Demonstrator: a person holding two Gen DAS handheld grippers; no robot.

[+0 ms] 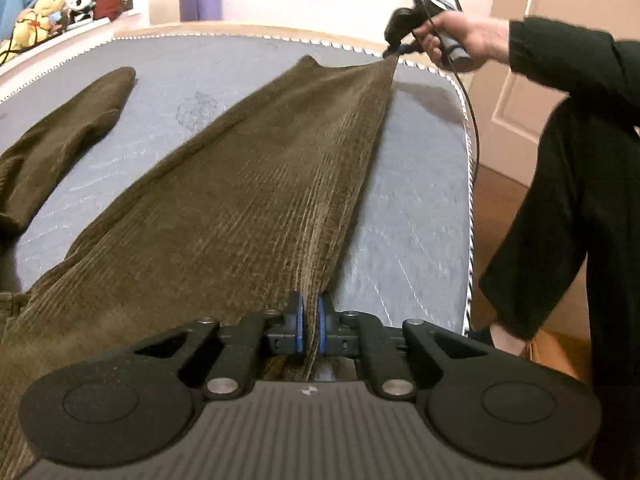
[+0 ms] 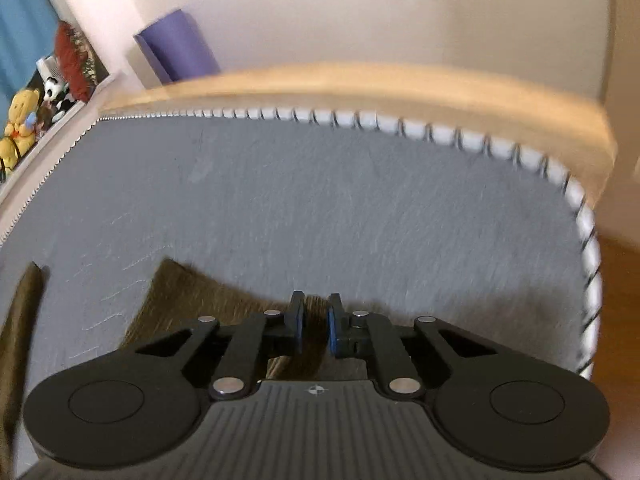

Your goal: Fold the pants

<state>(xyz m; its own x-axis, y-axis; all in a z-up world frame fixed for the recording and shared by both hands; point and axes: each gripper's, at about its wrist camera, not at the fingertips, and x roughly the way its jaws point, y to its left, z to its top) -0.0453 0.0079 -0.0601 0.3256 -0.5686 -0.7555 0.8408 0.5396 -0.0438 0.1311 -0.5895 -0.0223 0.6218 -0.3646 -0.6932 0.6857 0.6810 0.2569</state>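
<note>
Across the bare grey mattress (image 1: 420, 208), a pair of olive corduroy pants (image 1: 248, 184) lies spread, one leg (image 1: 280, 152) drawn out long between the two grippers and the other leg (image 1: 68, 132) resting slack off to the left, well apart from it. At the near end, the left gripper (image 1: 310, 316) has its jaws clamped on the right-hand edge of the stretched leg, the cloth running up between the blue pads (image 1: 297, 320) and bunching into a ridge there. At the far end, the right gripper (image 1: 394, 50), held in the person's hand (image 1: 460, 38), pinches the hem corner and lifts it just above the mattress, so the leg's right edge hangs taut while its left edge lies on the bed. Its own view shows brown cloth (image 2: 314, 332) caught between jaws that are nearly together, with the hem trailing down and to the left beneath them; that view is blurred, so how deep the bite goes cannot be told. Holding one edge at both ends seems meant to keep the leg straight and free of wrinkles, likely so it can be carried sideways and laid over the slack leg. Plush toys (image 1: 40, 16) on a ledge and a purple roll (image 1: 200, 0) stand beyond the head of the bed, clear of the work.
</note>
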